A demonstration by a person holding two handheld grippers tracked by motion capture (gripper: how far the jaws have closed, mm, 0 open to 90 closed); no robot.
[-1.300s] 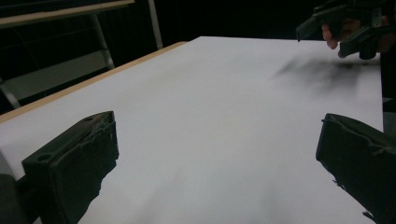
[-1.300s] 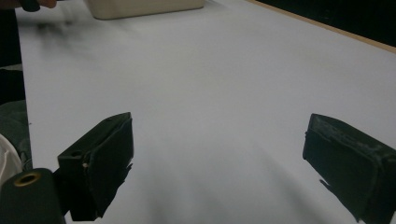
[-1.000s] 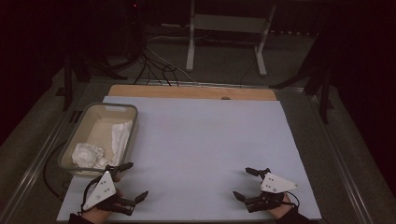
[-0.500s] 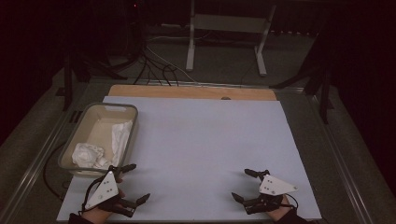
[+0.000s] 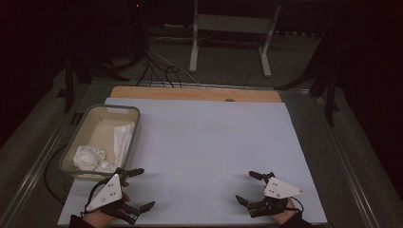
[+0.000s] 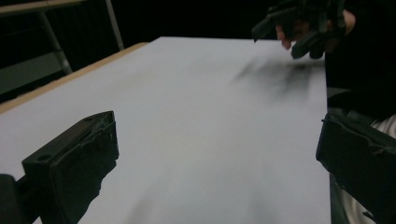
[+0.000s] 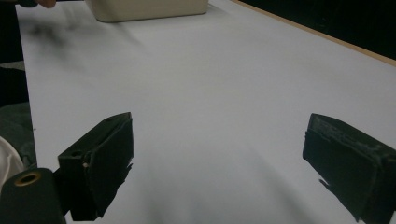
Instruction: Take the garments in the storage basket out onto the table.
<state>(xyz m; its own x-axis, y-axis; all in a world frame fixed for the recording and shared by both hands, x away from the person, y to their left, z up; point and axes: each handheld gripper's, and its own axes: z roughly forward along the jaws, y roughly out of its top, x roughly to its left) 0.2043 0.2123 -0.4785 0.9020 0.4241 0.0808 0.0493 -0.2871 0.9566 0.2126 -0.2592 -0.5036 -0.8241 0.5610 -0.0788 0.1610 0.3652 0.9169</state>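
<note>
In the high view, the left gripper (image 5: 138,190) sits at the lower left of the frame and the right gripper (image 5: 248,187) at the lower right, each held in a hand over the near edge of the white table (image 5: 209,142), each with its jaws spread wide and nothing between them. A beige bin (image 5: 130,124) stands on the table at the left of the frame, just above the left gripper, with crumpled white cloth (image 5: 90,157) lying inside it. The right gripper view catches the bin's wall (image 7: 144,9) at the top of the frame, well apart from the jaws, and the left gripper view shows the right gripper (image 6: 285,35) at the upper right.
</note>
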